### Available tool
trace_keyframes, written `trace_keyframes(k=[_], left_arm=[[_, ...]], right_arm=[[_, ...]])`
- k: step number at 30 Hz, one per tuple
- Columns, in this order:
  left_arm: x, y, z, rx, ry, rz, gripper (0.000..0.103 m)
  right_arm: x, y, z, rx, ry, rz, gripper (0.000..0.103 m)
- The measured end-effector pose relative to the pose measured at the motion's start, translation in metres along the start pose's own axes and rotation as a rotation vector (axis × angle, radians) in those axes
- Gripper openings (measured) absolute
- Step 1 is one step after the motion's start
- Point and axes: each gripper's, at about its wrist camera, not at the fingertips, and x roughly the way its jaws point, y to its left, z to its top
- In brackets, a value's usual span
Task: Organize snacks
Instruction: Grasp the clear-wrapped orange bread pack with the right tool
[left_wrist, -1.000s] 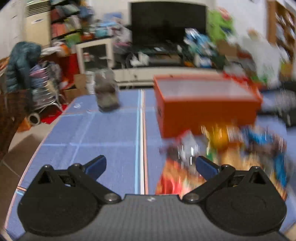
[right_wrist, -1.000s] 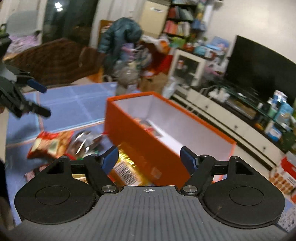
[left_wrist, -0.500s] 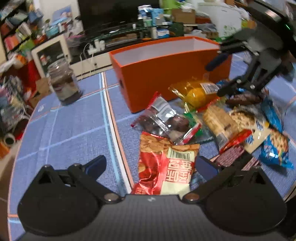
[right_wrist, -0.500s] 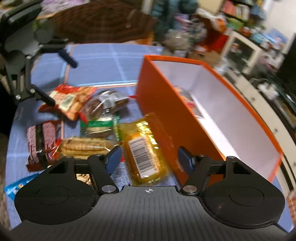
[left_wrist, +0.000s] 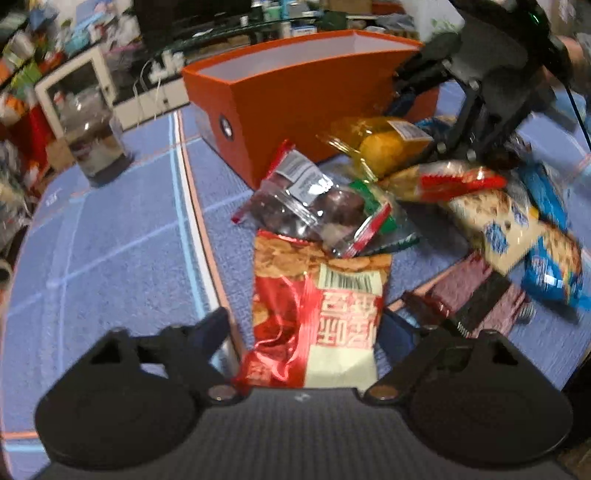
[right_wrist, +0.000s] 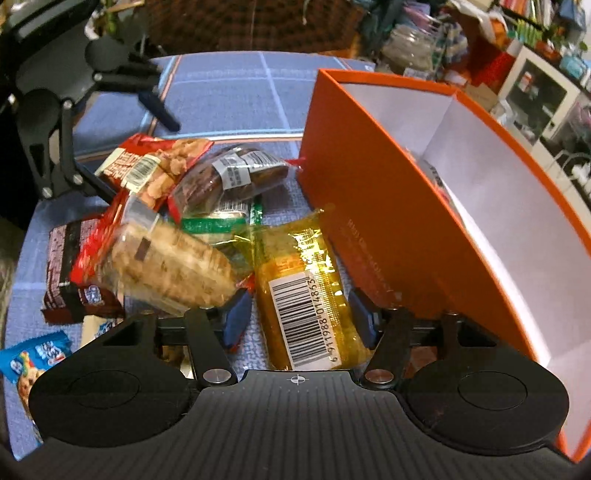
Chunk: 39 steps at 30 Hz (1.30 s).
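Observation:
An orange box (left_wrist: 295, 92) (right_wrist: 388, 206) with a white inside stands open on the blue cloth. A heap of snack packets lies beside it. My left gripper (left_wrist: 306, 328) is open, its fingers on either side of a red snack bag (left_wrist: 314, 314), low over the cloth. My right gripper (right_wrist: 299, 317) is open around a yellow packet with a barcode (right_wrist: 306, 291), right beside the box wall. A clear bag of dark snacks (left_wrist: 306, 206) (right_wrist: 229, 177) lies between the two packets. Each gripper shows in the other's view.
A glass jar (left_wrist: 96, 140) stands at the far left on the cloth. A biscuit pack (right_wrist: 170, 262), a dark brown pack (right_wrist: 62, 266) and blue cookie bags (left_wrist: 554, 266) lie in the heap. The table edge is close on the right.
Both grippers have come down and closer to the heap. The red bag now lies between my left fingers and the yellow packet between my right fingers.

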Motion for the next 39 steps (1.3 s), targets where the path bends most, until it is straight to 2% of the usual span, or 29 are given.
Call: trace_keyframes(k=[1, 6, 13, 17, 19, 21, 27, 34, 39], left_arm=[[0.001, 0.001, 0.001, -0.025, 0.004, -0.015, 0.082], [0.005, -0.001, 0.003, -0.057, 0.005, -0.038, 0.079], [0.002, -0.005, 0.0, -0.086, 0.011, -0.03, 0.075], [0.0, -0.006, -0.001, -0.096, 0.013, -0.028, 0.072], [-0.001, -0.007, -0.002, -0.103, 0.011, -0.023, 0.071], [-0.003, -0.007, -0.003, -0.106, 0.01, -0.02, 0.069], [-0.009, -0.004, -0.006, -0.135, -0.006, 0.001, 0.06], [-0.02, 0.0, -0.006, -0.151, -0.032, 0.06, 0.059], [-0.032, 0.009, 0.0, -0.213, -0.072, 0.111, 0.059]], right_arm=[[0.001, -0.001, 0.0, 0.024, 0.002, 0.003, 0.049], [0.003, -0.004, -0.003, 0.119, 0.007, -0.011, 0.054], [0.009, -0.005, -0.006, 0.247, 0.02, -0.067, 0.057], [0.011, -0.006, -0.005, 0.317, 0.045, -0.134, 0.056], [0.01, -0.002, -0.004, 0.33, 0.045, -0.162, 0.05], [0.01, 0.002, -0.002, 0.349, 0.052, -0.184, 0.04], [0.001, 0.009, 0.003, 0.433, 0.058, -0.273, 0.033], [-0.009, 0.018, 0.004, 0.527, 0.049, -0.331, 0.03], [-0.024, 0.031, 0.005, 0.597, 0.017, -0.372, 0.03]])
